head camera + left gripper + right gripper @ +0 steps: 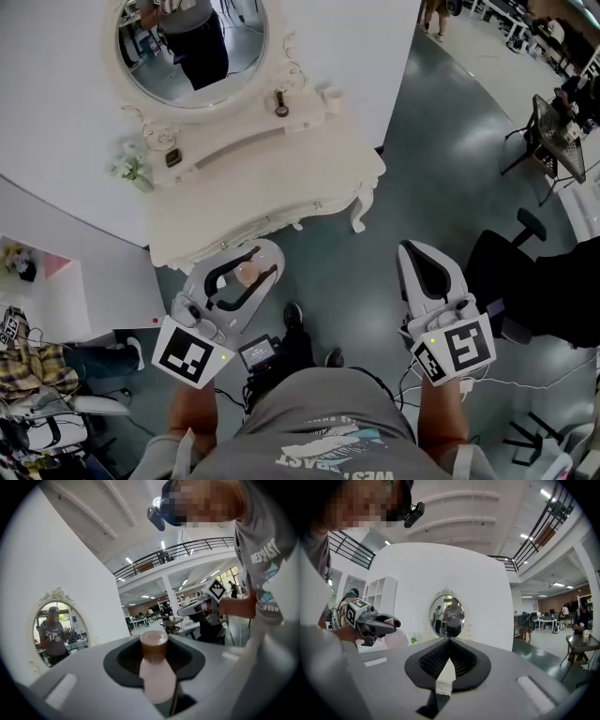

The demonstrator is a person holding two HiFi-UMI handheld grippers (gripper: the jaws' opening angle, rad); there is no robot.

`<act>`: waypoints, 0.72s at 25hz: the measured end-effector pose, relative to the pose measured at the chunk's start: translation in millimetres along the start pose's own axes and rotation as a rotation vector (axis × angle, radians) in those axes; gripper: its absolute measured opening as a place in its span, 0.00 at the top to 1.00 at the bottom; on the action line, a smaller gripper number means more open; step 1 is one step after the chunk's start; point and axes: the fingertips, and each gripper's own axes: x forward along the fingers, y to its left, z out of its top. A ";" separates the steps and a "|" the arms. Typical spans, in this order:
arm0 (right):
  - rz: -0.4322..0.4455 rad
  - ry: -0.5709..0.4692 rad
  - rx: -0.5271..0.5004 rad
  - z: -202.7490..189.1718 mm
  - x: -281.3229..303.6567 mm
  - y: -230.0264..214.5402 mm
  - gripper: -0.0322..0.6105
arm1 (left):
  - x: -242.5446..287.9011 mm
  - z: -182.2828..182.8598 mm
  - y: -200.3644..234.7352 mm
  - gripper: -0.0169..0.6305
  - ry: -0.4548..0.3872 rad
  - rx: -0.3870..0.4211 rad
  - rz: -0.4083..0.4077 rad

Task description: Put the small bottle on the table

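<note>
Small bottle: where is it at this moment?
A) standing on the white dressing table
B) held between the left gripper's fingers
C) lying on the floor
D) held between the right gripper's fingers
B: the left gripper view shows the small bottle clamped by the left gripper, which is short of the dressing table.

1. Two handheld grippers: the left gripper and the right gripper.
2. Two marker cubes: one marker cube on the left gripper, and a second on the right.
3. One small bottle, pale with a brown cap.
4. One white dressing table.
5. One oval mirror.
6. Four small things on the tabletop: a flower sprig, a dark square object, a dark upright item and a white cup.
7. One black office chair.
</note>
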 end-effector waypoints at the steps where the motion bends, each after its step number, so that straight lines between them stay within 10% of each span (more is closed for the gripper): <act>1: -0.006 -0.001 0.002 1.6 6.6 -1.6 0.95 | 3.8 -0.1 7.2 0.79 -0.002 0.009 -0.009; 18: -0.125 0.010 -0.006 22.9 116.9 8.4 0.95 | 37.1 -19.1 132.4 0.79 -0.091 0.087 -0.127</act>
